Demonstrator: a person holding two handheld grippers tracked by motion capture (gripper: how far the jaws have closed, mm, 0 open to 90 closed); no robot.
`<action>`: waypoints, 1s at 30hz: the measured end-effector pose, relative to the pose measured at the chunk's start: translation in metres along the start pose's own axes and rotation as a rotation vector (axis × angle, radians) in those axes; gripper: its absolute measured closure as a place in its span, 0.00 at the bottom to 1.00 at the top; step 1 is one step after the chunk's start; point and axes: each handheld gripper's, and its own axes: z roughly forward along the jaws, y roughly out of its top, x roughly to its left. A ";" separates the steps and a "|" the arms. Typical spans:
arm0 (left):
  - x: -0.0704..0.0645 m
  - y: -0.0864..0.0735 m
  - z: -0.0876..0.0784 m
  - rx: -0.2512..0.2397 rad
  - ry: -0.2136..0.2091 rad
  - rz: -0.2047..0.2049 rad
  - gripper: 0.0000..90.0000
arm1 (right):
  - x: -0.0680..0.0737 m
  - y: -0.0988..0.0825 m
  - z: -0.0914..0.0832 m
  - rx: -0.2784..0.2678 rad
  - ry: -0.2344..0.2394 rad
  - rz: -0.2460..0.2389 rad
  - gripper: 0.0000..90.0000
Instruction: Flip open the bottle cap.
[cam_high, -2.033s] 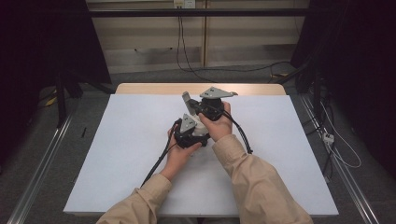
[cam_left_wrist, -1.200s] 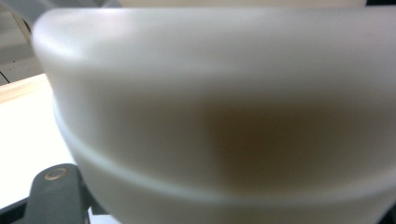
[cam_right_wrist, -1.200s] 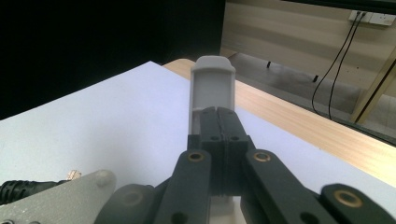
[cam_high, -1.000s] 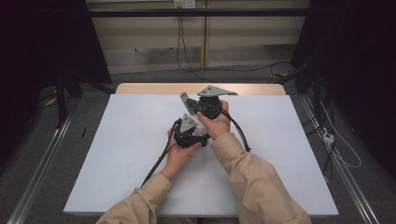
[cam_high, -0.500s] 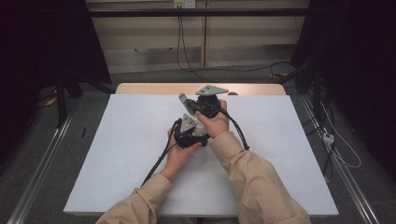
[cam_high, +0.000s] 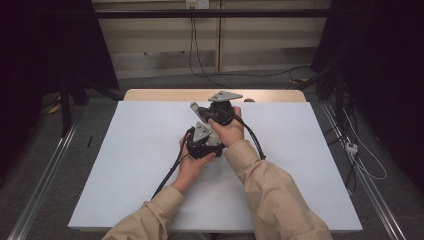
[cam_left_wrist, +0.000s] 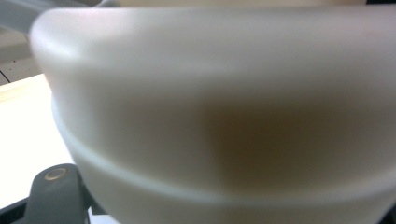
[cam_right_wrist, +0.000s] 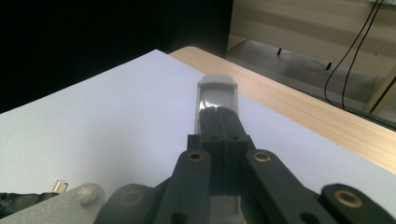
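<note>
Nothing has shifted since the earlier frames. Nearest us, the left gripper (cam_high: 203, 138), jaws clenched, sits just beside the right gripper (cam_right_wrist: 218, 116), which clamps a grey strip (cam_right_wrist: 217, 91) lengthwise, pointing away-left over the white table (cam_high: 125, 165).

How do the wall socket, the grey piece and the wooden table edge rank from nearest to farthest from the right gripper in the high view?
1. grey piece: clamped in the jaws of the right gripper.
2. wooden table edge: just beyond, at the table's far side.
3. wall socket: on the back wall, top of view.
</note>
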 end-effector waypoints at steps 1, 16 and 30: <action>0.000 0.000 0.000 0.000 0.000 0.000 0.21 | 0.000 0.000 0.000 0.002 -0.001 0.000 1.00; 0.000 0.000 0.000 -0.001 0.007 -0.014 0.20 | 0.001 0.003 0.004 0.044 0.002 0.000 1.00; 0.004 0.000 -0.002 -0.010 -0.020 -0.022 0.15 | 0.000 0.002 0.002 0.038 -0.002 -0.011 0.97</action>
